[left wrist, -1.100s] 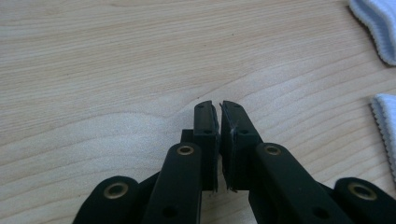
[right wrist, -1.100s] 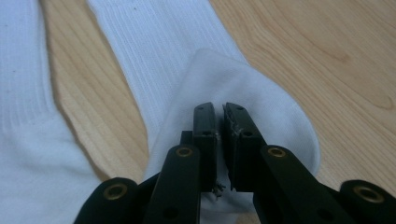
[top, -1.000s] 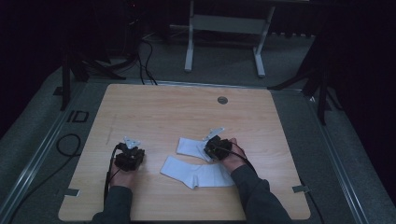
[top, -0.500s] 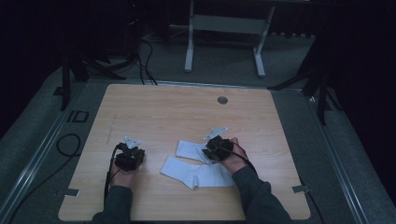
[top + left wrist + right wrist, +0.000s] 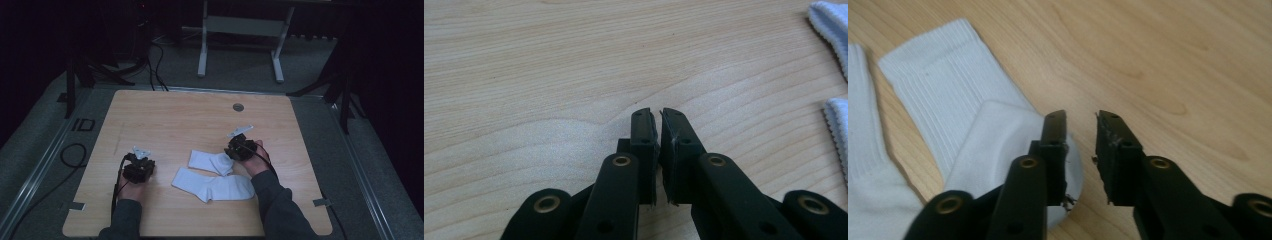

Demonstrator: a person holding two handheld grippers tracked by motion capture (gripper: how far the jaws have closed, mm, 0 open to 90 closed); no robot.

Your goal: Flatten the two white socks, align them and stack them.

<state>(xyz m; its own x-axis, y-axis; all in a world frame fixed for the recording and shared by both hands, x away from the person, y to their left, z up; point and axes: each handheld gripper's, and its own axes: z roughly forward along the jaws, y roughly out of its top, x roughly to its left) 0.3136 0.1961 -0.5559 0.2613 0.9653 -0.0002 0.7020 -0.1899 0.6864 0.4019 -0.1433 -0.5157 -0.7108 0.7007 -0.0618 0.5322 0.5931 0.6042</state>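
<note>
Right gripper view, lower left: right gripper (image 5: 1080, 150), jaws spread, sat over the folded sock (image 5: 998, 150), soft and light, best pinched at its edge.

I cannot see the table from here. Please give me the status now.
Left gripper shut, empty, on bare wood. Right gripper open at folded sock. Second sock lies flat. Nothing in the way.

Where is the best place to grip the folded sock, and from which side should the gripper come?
Probably at its folded toe end, beside the open right gripper. Coming from the right, one jaw can slide under the doubled edge, which lifts slightly off the table.
</note>
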